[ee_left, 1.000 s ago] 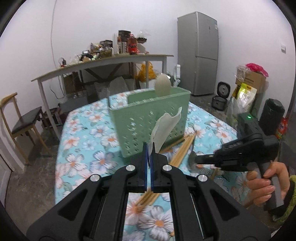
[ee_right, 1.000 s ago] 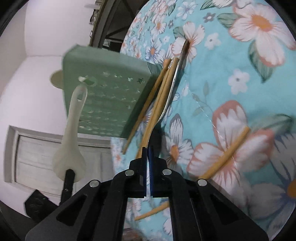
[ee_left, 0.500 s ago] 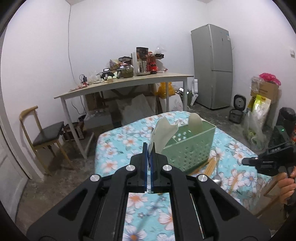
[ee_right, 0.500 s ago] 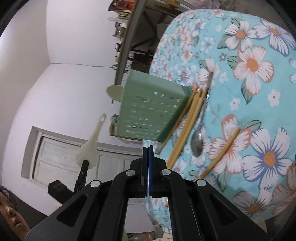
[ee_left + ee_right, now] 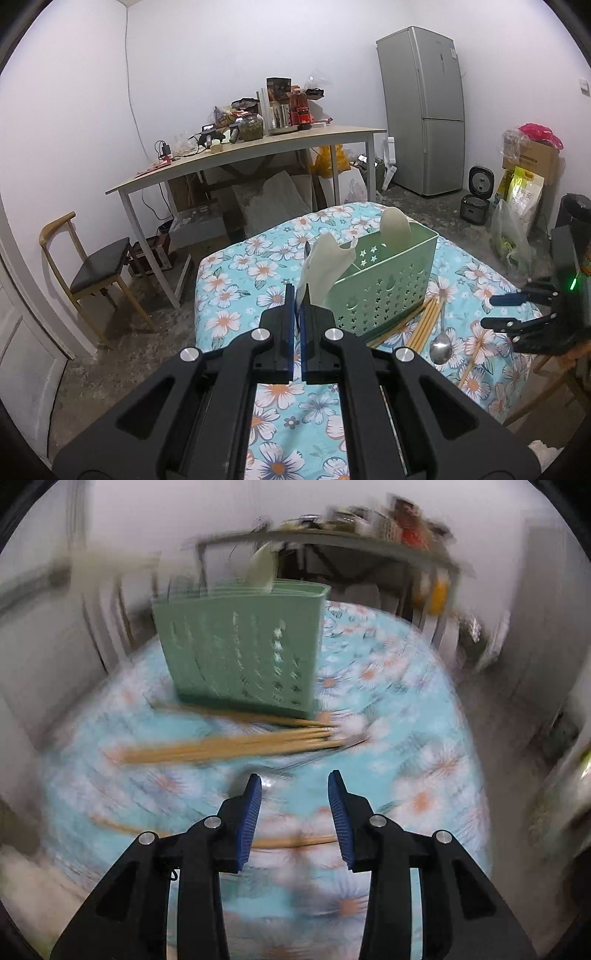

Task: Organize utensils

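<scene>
My left gripper [image 5: 295,291] is shut on the handle of a white rice paddle [image 5: 325,264], held above the floral table, just left of the green perforated utensil basket [image 5: 388,291]. A second white paddle [image 5: 395,229] stands in the basket. Wooden chopsticks [image 5: 424,321] and a metal spoon [image 5: 439,343] lie beside the basket. My right gripper [image 5: 506,310] hovers at the table's right side. In the blurred right wrist view the right gripper [image 5: 295,794] has its jaws opening with nothing between them, above the chopsticks [image 5: 229,746] and facing the basket [image 5: 243,653].
A single chopstick [image 5: 472,358] lies apart near the table's right edge. Behind the table [image 5: 258,266] stand a cluttered long desk [image 5: 258,147], a wooden chair [image 5: 92,273] at left, and a grey fridge [image 5: 424,110] with bags and boxes at right.
My left gripper rose and drew back with the paddle, so the basket looks smaller and lower. The right gripper rolled upright, pulled off the spoon and chopsticks, and its jaws parted.
</scene>
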Available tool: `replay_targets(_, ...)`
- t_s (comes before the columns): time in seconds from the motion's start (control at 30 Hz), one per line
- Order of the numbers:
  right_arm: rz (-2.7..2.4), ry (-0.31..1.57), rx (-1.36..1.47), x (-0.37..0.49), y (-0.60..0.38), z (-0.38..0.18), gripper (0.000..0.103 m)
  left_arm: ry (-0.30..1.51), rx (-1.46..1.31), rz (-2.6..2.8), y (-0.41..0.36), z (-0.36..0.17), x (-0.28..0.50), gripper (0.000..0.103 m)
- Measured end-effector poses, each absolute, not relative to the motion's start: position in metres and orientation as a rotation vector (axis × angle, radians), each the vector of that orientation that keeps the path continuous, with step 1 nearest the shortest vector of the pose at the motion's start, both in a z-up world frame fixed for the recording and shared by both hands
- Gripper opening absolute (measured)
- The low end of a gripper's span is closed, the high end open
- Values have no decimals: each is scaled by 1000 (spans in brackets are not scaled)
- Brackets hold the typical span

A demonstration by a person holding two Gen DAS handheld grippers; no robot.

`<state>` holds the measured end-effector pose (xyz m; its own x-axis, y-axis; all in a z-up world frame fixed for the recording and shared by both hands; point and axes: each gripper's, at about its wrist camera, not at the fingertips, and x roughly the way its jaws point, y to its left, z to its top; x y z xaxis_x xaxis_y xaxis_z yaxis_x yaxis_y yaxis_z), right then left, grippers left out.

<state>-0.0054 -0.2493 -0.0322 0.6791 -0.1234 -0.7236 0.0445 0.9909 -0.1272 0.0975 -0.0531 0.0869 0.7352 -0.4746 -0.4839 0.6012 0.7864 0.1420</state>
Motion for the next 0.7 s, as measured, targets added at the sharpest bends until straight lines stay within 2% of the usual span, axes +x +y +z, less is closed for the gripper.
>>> replay_targets(0.1,-54,849,-440,5,-235,-53,37,446,281,-602,-50,86,100,2)
replay_targets(0.3,98,908,-883,17,-211,-101,40,440,257,-601,-45,84,108,2)
replay_targets(0.7,227,784,-1185,14,-175,-107,42,452,201,-599,-39,73,130,2)
